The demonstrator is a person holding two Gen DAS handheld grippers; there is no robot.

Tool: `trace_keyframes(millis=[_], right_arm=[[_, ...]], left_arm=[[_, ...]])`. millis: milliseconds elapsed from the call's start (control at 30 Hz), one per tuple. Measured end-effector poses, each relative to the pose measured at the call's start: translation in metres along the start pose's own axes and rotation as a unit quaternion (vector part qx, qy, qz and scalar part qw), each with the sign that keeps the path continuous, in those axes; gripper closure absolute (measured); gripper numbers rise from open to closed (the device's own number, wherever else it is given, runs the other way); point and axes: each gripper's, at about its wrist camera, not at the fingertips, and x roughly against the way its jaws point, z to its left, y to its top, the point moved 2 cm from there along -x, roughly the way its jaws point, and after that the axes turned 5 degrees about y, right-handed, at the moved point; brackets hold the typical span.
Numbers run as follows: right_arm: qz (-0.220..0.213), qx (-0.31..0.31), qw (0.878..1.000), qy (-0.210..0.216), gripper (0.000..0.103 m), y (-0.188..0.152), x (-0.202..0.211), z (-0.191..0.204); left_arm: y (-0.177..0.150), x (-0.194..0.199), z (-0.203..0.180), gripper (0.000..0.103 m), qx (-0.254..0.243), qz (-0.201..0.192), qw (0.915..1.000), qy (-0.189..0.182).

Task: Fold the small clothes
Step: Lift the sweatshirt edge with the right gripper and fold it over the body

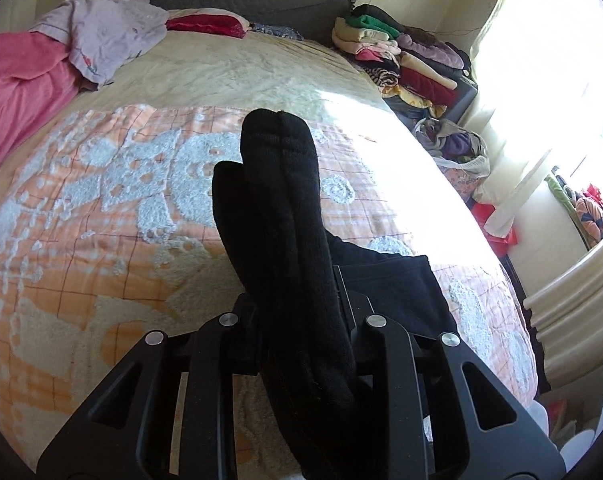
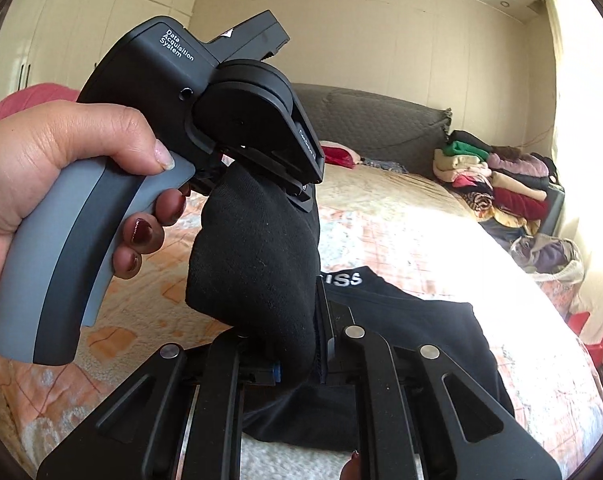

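Claws clamped on black socks

Patterned bed under black garment

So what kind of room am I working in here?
Most likely a home bedroom: a bed with a padded headboard, built-in wardrobes along the far wall, and stacks of folded clothes at the bedside.

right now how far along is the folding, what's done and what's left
Done: folded clothes are stacked at the bed's far corner. In hand: both the left gripper and right gripper are shut on the black socks, lifted off the bed. Left: the black garment and the lilac shirt lie unfolded.
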Motion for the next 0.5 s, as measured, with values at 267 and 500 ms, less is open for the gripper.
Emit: trace_keyframes(millis=[267, 500], right_arm=[[-0.003, -0.037, 0.999, -0.02, 0.092, -0.016, 0.016, -0.03], [0.001, -0.059, 0.998, -0.031, 0.092, -0.027, 0.023, -0.046]], left_arm=[[-0.003, -0.014, -0.042, 0.085, -0.027, 0.002, 0.9996, -0.009], [-0.008, -0.028, -0.066, 0.085, -0.044, 0.009, 0.9989, -0.012]])
